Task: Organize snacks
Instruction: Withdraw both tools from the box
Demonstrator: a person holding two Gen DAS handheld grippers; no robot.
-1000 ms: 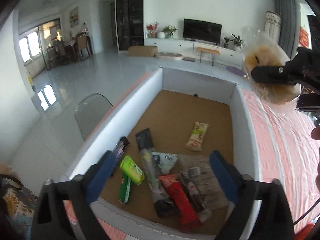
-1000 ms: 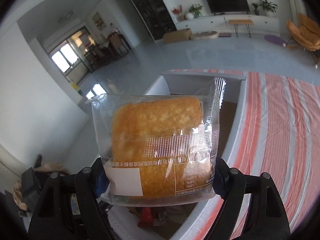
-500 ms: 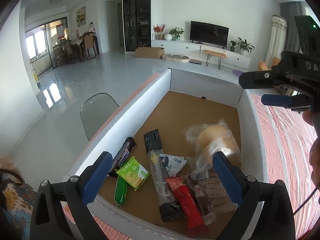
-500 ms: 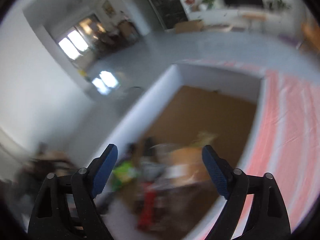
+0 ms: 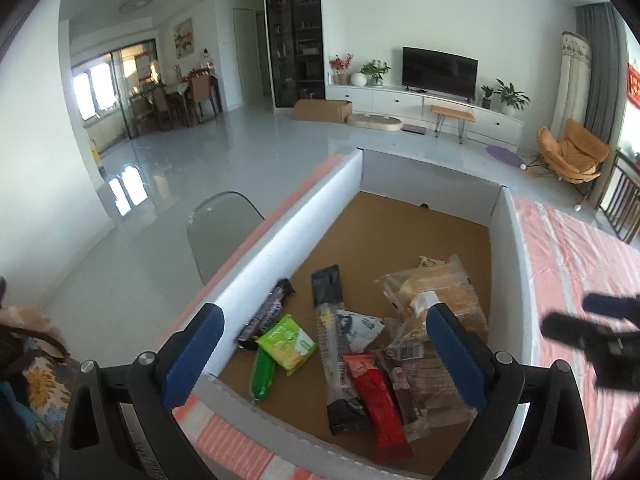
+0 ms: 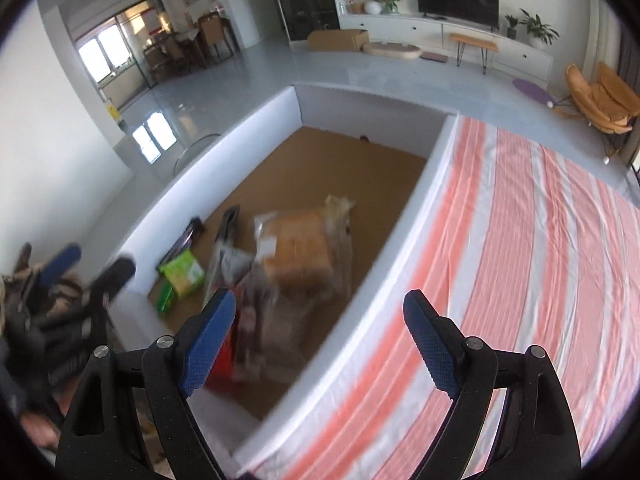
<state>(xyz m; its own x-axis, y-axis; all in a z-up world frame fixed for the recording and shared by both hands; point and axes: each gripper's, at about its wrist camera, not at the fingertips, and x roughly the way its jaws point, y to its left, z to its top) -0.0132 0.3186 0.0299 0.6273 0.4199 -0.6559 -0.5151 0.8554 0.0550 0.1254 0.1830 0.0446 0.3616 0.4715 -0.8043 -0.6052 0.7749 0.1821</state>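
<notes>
A white box (image 5: pixel 288 236) with a brown floor holds several snacks. A clear-wrapped bread bun (image 5: pixel 440 294) lies near its right wall, also in the right wrist view (image 6: pixel 300 252). Beside it lie a green pack (image 5: pixel 287 344), a red bar (image 5: pixel 378 396), dark bars and a dark chocolate bar (image 5: pixel 266 314). My left gripper (image 5: pixel 320 354) is open and empty above the box's near end. My right gripper (image 6: pixel 316 346) is open and empty above the box's right wall (image 6: pixel 400 224); it shows at the right of the left wrist view (image 5: pixel 600 336).
The box stands on a pink and white striped cloth (image 6: pixel 520 240) that stretches to the right. A grey chair (image 5: pixel 220 232) stands left of the box. Beyond lie a living room floor, a TV unit and an orange chair (image 5: pixel 568 154).
My right gripper opened and dropped the bread bun, which fell into the box and now lies among the snacks. The right gripper then moved down and to the right. My left gripper stayed open.
</notes>
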